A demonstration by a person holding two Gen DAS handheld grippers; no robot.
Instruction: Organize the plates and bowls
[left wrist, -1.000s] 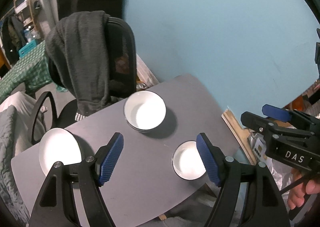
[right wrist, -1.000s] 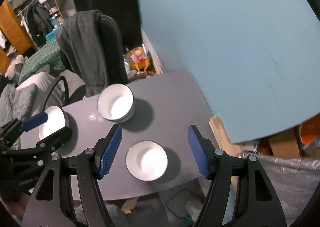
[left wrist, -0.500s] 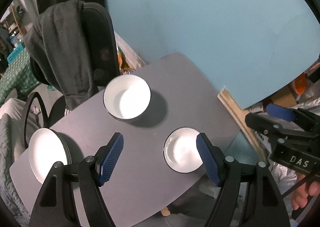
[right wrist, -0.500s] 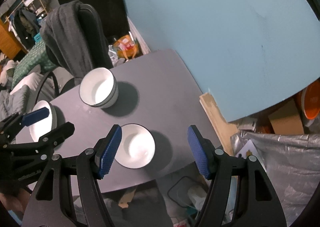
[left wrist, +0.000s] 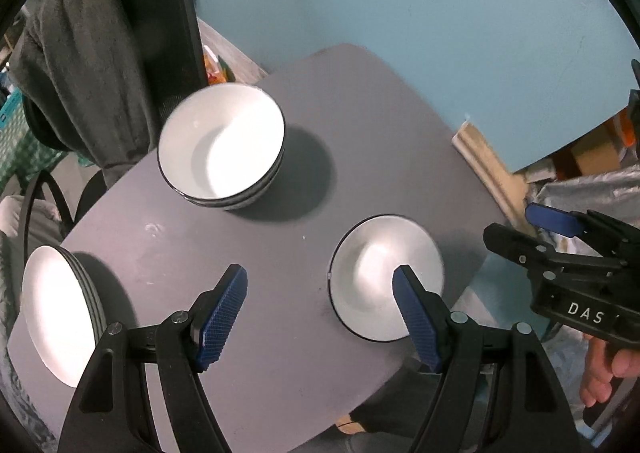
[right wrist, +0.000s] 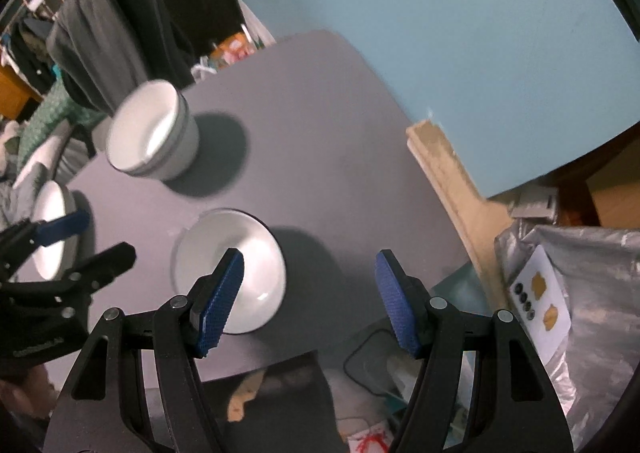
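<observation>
Both my claws hang over the table (left wrist: 360,125) with nothing in them. My left claw (left wrist: 320,313) is spread wide, its pads apart above bare tabletop and the near rim of the loose bowl. My right claw (right wrist: 308,297) is spread just as wide, its left pad over that same bowl.

Most of the sorting looks done. A stack of bowls (left wrist: 222,151) stands near the far-left edge of the table, by the chair (left wrist: 160,13) with a grey throw (left wrist: 72,65) over it. A stack of plates (left wrist: 60,317) sits at the near-left corner. One bowl (left wrist: 384,273) is left alone near the right edge, well apart from both stacks. I judge that it belongs on the stack of bowls, so that one move seems to be what remains.

The right view is smeared by motion, so I can't count the bowls in the stack there; in the left view the rims suggest three or so, but I wouldn't swear to it. The plates are cut off at the frame edge on the left, and my left claw's arm hides part of them in the right view. The table's near edge lies behind my own claw frames. The clutter (right wrist: 560,293) on the floor to the right is too blurred to name.
</observation>
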